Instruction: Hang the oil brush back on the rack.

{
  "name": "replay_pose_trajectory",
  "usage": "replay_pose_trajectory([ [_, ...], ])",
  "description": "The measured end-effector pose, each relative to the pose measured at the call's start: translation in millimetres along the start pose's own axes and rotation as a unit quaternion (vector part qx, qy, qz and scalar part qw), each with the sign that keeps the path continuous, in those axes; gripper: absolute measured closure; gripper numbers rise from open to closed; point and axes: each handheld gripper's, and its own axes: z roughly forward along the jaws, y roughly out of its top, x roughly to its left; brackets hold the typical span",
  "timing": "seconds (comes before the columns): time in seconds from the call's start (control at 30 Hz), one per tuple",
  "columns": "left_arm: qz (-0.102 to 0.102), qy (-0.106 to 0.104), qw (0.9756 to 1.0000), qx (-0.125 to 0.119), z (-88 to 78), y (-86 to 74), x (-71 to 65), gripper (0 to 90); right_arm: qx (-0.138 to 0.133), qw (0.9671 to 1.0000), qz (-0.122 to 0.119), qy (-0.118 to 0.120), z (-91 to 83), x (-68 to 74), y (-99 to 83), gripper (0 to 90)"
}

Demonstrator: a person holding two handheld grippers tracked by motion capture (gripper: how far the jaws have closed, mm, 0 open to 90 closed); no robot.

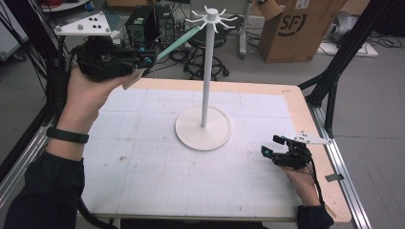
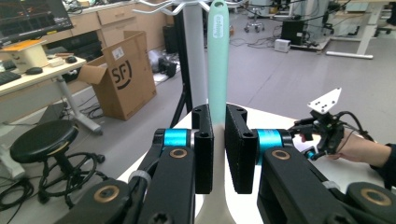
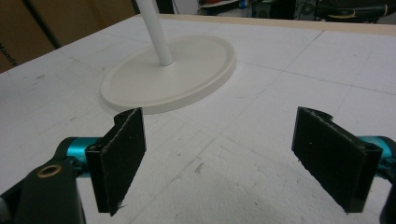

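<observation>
Jaws of left gripper (image 2: 218, 154) clamping a mint-green utensil (image 2: 218, 60) above the desk's (image 1: 143, 181) far-left corner, its handle reaching the white hook stand's (image 1: 204, 86) top; right gripper (image 3: 219, 158) gaping wide, empty, resting near the right edge.

Mint-green spatula (image 2: 218, 56) near white stand (image 1: 205, 86)

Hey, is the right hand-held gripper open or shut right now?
Open. The right hand-held gripper has its jaws spread wide apart over the white table, with nothing between them.

A lab: desks with a monitor (image 2: 29, 17), cardboard boxes (image 1: 301, 28), stools (image 2: 44, 140).
</observation>
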Motion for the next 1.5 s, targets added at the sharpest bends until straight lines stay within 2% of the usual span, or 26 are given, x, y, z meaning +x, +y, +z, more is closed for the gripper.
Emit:
replay_pose_trajectory([
  [0.37,-0.008,0.012,0.9999,0.008,9.1,-3.8,7.7,82.1,-0.001,1.0000,0.000,0.001,0.1,0.4,0.0,16.9],
  [0.5,-0.003,0.011,0.9999,0.008,12.6,-10.1,8.5,80.5,0.000,1.0000,0.001,0.000,-0.3,0.3,0.2,16.9],
  [0.6,-0.006,0.025,0.9996,0.005,12.0,-19.8,9.5,63.5,-0.001,1.0000,0.001,0.002,-0.2,0.5,0.1,16.9],
  [0.67,-0.009,0.023,0.9997,0.002,9.6,-29.8,11.1,54.1,0.001,1.0000,0.000,0.000,-0.2,0.1,0.1,16.9],
  [0.83,-0.016,0.031,0.9993,0.008,2.4,-67.2,12.7,35.8,0.001,1.0000,0.003,-0.002,-1.1,-1.6,0.0,16.9],
  [0.93,-0.020,0.036,0.9990,0.018,-3.1,-96.4,13.3,30.7,0.002,1.0000,0.001,-0.004,-1.3,-2.4,-0.2,16.9],
  [1.1,-0.033,0.038,0.9985,0.022,-13.4,-149.6,13.7,25.2,0.007,1.0000,-0.001,-0.006,-1.0,-2.9,-0.9,16.8],
  [1.2,-0.043,0.050,0.9971,0.037,-18.4,-179.2,11.7,23.5,0.011,0.9999,0.000,-0.008,-0.6,-3.7,-1.7,16.8],
  [1.27,-0.054,0.058,0.9962,0.036,-22.6,-197.0,11.9,22.9,0.014,0.9998,-0.001,-0.011,-0.3,-4.1,-2.2,16.8],
  [1.4,-0.070,0.077,0.9937,0.044,-28.6,-226.6,11.9,22.6,0.022,0.9996,-0.005,-0.017,0.8,-3.9,-3.5,16.8],
  [1.5,-0.080,0.082,0.9923,0.047,-30.4,-243.1,11.6,22.5,0.026,0.9995,-0.005,-0.019,1.2,-3.8,-3.8,16.7],
])
